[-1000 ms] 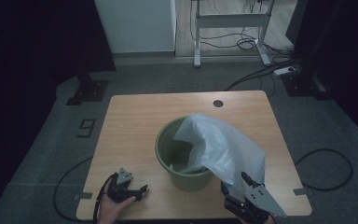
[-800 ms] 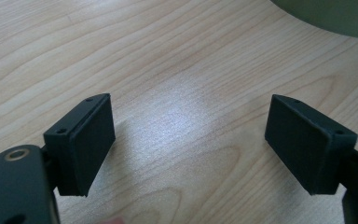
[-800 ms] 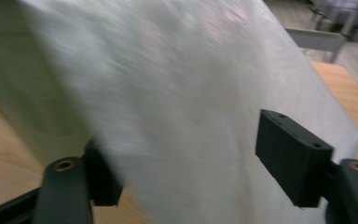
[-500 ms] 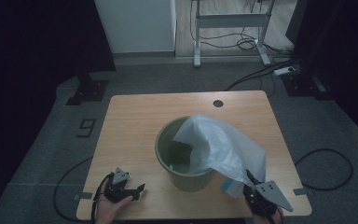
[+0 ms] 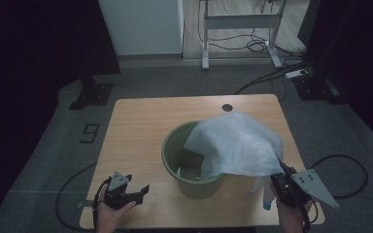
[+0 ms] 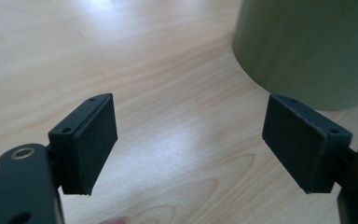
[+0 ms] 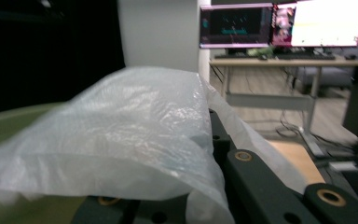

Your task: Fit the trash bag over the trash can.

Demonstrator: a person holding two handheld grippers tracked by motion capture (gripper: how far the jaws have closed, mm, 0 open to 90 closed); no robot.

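A green bucket [image 5: 194, 187] stands on the wooden table [image 5: 141, 131], right of its middle. A translucent white plastic bag [image 5: 235, 143] lies draped over the bucket's right half and hangs down toward the table's front right corner. There my right gripper [image 5: 278, 177] is shut on the bag's lower edge, its jaws having just closed on it. In the right gripper view the bag [image 7: 135, 126] covers the jaws, with the bucket [image 7: 9, 121] behind it. My left gripper [image 5: 143, 191] stands open at the front left. Its pads [image 6: 93, 140] hold nothing, and the bucket [image 6: 307, 46] is ahead to the right.
A round cable hole [image 5: 227, 107] sits near the table's far edge. A black cable [image 5: 340, 160] loops on the grey floor to the right. Beyond the table stand a white desk frame [image 5: 238, 29] and dark stand bases [image 5: 92, 92].
My right gripper went from open to shut on the bag's edge and moved right and up, drawing the bag out over the bucket. The left hand rose slightly.
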